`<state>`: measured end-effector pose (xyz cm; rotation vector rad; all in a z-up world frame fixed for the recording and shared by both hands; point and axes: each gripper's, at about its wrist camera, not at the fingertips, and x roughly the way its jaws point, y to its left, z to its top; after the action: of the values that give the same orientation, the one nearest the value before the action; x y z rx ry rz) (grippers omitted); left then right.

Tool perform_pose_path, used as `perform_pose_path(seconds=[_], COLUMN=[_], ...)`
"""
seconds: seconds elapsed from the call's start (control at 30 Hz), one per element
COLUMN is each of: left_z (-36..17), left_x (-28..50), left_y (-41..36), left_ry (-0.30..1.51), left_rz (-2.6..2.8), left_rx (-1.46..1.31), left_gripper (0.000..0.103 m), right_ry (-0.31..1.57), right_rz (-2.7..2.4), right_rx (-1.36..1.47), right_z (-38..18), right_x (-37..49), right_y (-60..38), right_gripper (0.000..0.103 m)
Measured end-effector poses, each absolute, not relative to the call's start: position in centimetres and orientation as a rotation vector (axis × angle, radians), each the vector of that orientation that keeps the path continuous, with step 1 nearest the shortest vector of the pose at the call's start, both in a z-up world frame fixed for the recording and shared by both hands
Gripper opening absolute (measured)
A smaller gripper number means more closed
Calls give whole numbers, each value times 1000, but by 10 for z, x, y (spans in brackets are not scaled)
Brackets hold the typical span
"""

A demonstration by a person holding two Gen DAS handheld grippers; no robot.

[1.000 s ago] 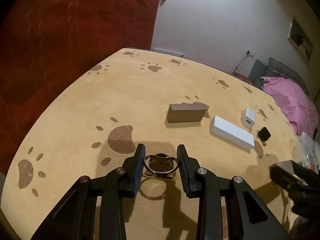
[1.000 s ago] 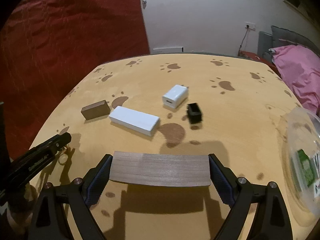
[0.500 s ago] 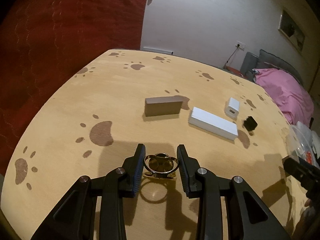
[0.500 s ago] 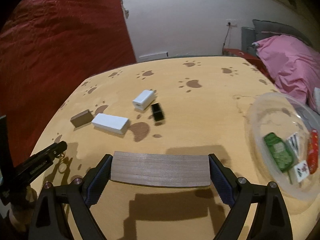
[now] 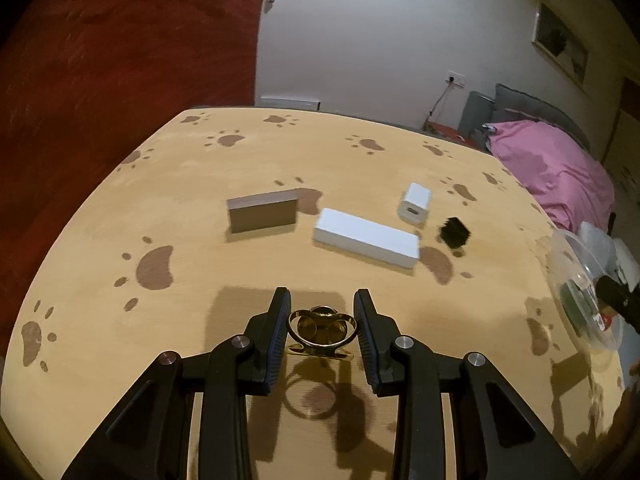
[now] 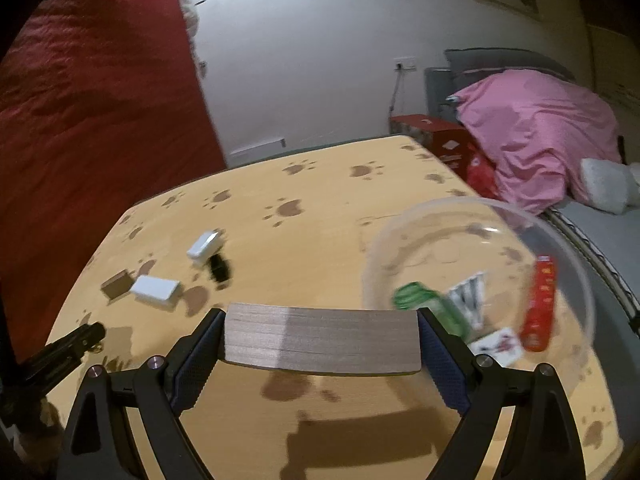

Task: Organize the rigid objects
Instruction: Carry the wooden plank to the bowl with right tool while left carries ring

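Gold ring (image 5: 322, 330) in L tool (image 5: 322, 316); R tool (image 6: 322, 344) clamps block (image 6: 322, 340)

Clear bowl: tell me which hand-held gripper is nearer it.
Right. The right hand-held gripper, clamping a grey block, is beside the clear bowl; the left hand-held gripper, gripping a ring, sits farther left.

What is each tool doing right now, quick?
Left tool: closed on a gold ring.
Right tool: closed on a wide grey block, near the clear bowl.
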<state>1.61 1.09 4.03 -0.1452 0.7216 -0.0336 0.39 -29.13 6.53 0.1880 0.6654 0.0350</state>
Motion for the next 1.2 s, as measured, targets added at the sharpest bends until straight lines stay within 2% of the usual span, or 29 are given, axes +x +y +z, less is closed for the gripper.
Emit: perform_pose_path(seconds=[0.4, 0.63, 0.7, 1.2], left_z=[52, 58, 61, 80], left_x=[15, 14, 14, 19], left_y=[-40, -70, -78, -149], left_ry=[721, 728, 726, 715], left_rz=[-113, -162, -176, -331], left_rx=[-87, -58, -48, 1], left_gripper=[33, 33, 33, 33], right_ry=[644, 655, 649, 615], right_rz=[-78, -81, -84, -141], right_rx=[236, 255, 268, 300], right_z=[62, 53, 52, 50], right_x=[1, 11, 11, -14], right_y=[-359, -379, -385, -423], right_gripper=[94, 95, 100, 100])
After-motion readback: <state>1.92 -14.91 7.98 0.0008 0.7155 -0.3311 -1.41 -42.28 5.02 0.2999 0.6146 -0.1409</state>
